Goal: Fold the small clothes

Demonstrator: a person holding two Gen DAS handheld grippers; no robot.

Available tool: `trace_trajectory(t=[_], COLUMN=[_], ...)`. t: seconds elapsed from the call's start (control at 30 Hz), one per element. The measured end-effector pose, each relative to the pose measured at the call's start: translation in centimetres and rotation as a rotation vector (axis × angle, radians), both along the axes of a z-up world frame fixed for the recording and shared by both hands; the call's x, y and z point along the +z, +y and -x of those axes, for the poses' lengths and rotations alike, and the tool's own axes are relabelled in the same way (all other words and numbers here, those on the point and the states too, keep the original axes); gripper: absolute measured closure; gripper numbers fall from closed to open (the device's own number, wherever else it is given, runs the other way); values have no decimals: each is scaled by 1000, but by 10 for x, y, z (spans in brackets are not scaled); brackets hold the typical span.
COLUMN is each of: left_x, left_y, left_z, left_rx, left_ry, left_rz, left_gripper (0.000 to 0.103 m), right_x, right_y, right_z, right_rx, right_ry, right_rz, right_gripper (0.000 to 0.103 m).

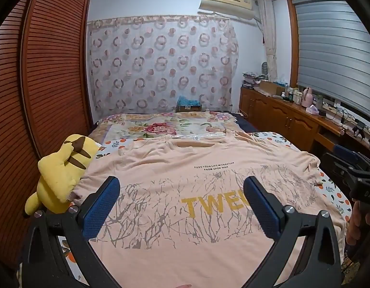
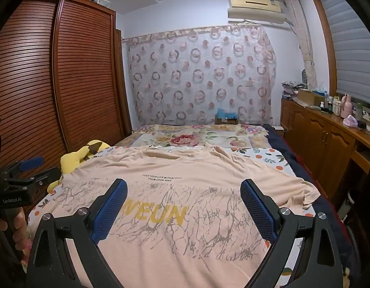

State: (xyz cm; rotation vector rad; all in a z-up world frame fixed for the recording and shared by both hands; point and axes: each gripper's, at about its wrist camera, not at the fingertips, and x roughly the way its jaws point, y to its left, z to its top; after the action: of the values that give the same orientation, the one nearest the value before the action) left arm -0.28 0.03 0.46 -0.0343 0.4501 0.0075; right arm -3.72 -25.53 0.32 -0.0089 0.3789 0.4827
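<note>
A peach T-shirt (image 1: 185, 158) with yellow letters and a grey branch print lies spread flat on the bed, its collar at the far end; the right wrist view shows the same T-shirt (image 2: 185, 170). My left gripper (image 1: 182, 184) hovers over the shirt's left half, open, nothing between its blue pads. My right gripper (image 2: 183, 187) hovers over the shirt's right half, equally open and empty. Each gripper shows at the edge of the other's view, held by a hand.
A yellow plush toy (image 1: 62, 168) lies at the bed's left edge, touching the shirt's left sleeve. A louvred wooden wardrobe (image 1: 48, 72) stands close on the left. A wooden cabinet (image 2: 328, 139) crowded with bottles runs along the right. A flowered blanket (image 1: 161, 126) covers the far bed.
</note>
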Motion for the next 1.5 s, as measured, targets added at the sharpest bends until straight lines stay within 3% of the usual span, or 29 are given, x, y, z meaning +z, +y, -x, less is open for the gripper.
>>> trace_trajectory(t=[1.23, 1.47, 1.5], left_x=[22, 39, 27], left_y=[-2, 2, -2], left_z=[6, 3, 6], left_rx=[-2, -5, -2], left_ry=[-28, -32, -30], left_rz=[-16, -17, -17], left_gripper=[0, 0, 0], right_x=[-2, -2, -2], right_y=[-1, 1, 2], right_z=[0, -2, -2], right_rx=[3, 5, 5], right_ry=[-8, -3, -2], right_rz=[-7, -8, -9], right_gripper=[7, 7, 7])
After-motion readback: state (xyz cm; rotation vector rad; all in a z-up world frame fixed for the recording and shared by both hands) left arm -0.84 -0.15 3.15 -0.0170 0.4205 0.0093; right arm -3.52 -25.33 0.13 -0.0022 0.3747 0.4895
